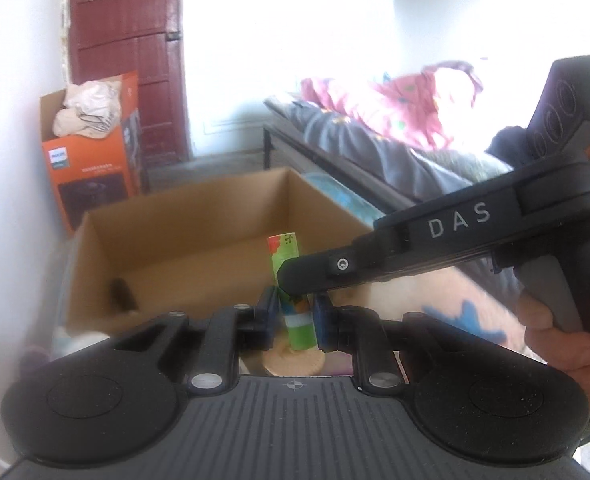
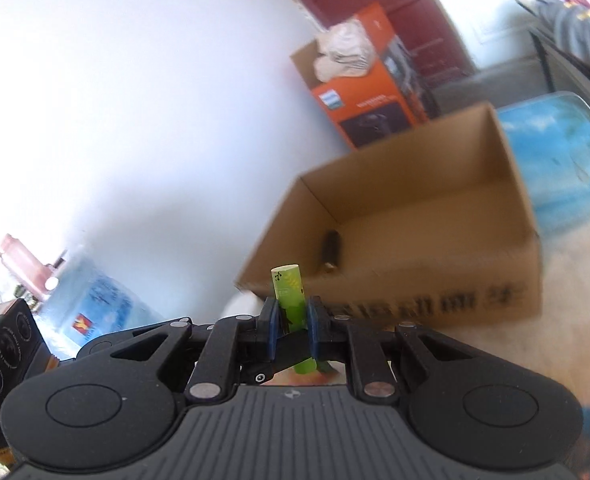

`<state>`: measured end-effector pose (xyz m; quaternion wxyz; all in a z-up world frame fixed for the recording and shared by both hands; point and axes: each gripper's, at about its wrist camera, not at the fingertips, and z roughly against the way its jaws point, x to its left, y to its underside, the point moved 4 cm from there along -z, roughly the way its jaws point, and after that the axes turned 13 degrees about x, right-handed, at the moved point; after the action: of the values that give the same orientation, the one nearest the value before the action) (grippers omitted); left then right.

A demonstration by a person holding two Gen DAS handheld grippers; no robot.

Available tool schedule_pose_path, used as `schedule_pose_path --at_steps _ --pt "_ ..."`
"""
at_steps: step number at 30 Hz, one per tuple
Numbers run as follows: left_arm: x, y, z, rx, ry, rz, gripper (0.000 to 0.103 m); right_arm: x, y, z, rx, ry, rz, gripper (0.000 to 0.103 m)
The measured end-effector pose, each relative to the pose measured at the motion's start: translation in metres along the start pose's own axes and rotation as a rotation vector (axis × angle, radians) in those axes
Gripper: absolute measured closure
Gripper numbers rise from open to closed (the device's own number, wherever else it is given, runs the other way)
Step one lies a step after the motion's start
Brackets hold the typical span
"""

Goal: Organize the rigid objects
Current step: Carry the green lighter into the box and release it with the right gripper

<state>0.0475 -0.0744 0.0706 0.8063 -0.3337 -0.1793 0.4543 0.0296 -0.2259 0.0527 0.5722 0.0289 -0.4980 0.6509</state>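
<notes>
A green cylinder with printed pictures (image 1: 291,280) stands upright between the pads of my left gripper (image 1: 294,318), which is shut on its lower part. My right gripper (image 2: 290,328) is shut on the same green cylinder (image 2: 289,292) higher up; its fingertip (image 1: 295,276) crosses in front of the cylinder in the left wrist view. An open cardboard box (image 1: 199,216) lies just beyond, with a small dark cylinder (image 1: 121,294) lying inside at its left; the box (image 2: 435,216) and the dark cylinder (image 2: 329,250) also show in the right wrist view.
An orange carton (image 1: 91,152) with white cloth stands by the red door (image 1: 135,40). A bed with grey and pink bedding (image 1: 375,120) is at the right. A round wooden disc (image 1: 291,362) lies below the cylinder. A blue lidded bin (image 2: 563,152) sits beside the box.
</notes>
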Motion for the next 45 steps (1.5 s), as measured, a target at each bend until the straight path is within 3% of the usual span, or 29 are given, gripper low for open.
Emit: schedule_pose_path --at_steps 6,12,21,25,32,35,40,45 --pt "0.035 -0.041 -0.009 0.029 -0.059 0.037 0.085 0.010 -0.061 -0.028 0.057 -0.057 0.026 0.086" --pt "0.070 -0.055 -0.056 0.167 -0.090 0.061 0.085 -0.025 -0.104 -0.089 0.221 -0.100 -0.097 0.086" --pt "0.111 -0.043 -0.111 0.405 -0.038 0.109 0.084 -0.072 -0.109 -0.172 0.472 -0.070 -0.222 0.086" --pt "0.122 -0.037 -0.120 0.452 -0.031 0.126 0.083 -0.078 -0.109 -0.198 0.567 -0.040 -0.218 0.086" --pt "0.125 -0.025 -0.102 0.381 -0.063 0.119 0.078 -0.073 -0.112 -0.239 0.726 0.082 -0.147 0.085" --pt "0.126 -0.023 -0.089 0.331 -0.083 0.113 0.069 -0.070 -0.111 -0.256 0.773 0.122 -0.117 0.084" --pt "0.124 -0.015 -0.062 0.215 -0.139 0.112 0.045 -0.065 -0.112 -0.275 0.781 0.120 -0.124 0.084" --pt "0.128 -0.010 -0.031 0.101 -0.112 0.177 0.031 -0.059 -0.117 -0.264 0.720 0.054 -0.156 0.077"
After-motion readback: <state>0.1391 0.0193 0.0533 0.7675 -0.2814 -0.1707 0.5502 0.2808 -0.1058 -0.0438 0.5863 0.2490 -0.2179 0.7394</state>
